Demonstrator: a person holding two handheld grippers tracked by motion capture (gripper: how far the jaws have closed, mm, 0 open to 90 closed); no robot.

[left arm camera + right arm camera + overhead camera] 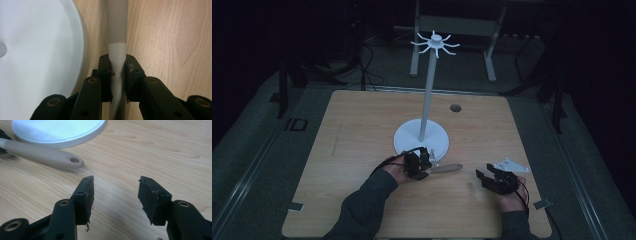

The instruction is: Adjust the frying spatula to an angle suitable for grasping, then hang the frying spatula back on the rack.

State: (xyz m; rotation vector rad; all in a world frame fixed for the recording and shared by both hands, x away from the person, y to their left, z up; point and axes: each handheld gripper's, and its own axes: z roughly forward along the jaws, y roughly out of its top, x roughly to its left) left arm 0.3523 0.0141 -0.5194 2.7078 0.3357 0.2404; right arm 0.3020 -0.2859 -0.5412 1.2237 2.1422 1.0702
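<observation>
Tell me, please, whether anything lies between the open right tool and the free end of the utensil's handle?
Nothing visible does: bare wooden table separates the right tool from the handle's holed end. The left tool grips the utensil farther along.

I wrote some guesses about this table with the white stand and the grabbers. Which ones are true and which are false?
1. The left gripper is clamped on the utensil. True.
2. The right gripper holds the utensil too. False: its jaws are open with nothing between them.
3. The utensil's handle end has a hole. True.
4. The white stand lies tipped over. False: it stands upright on the wooden table.
</observation>
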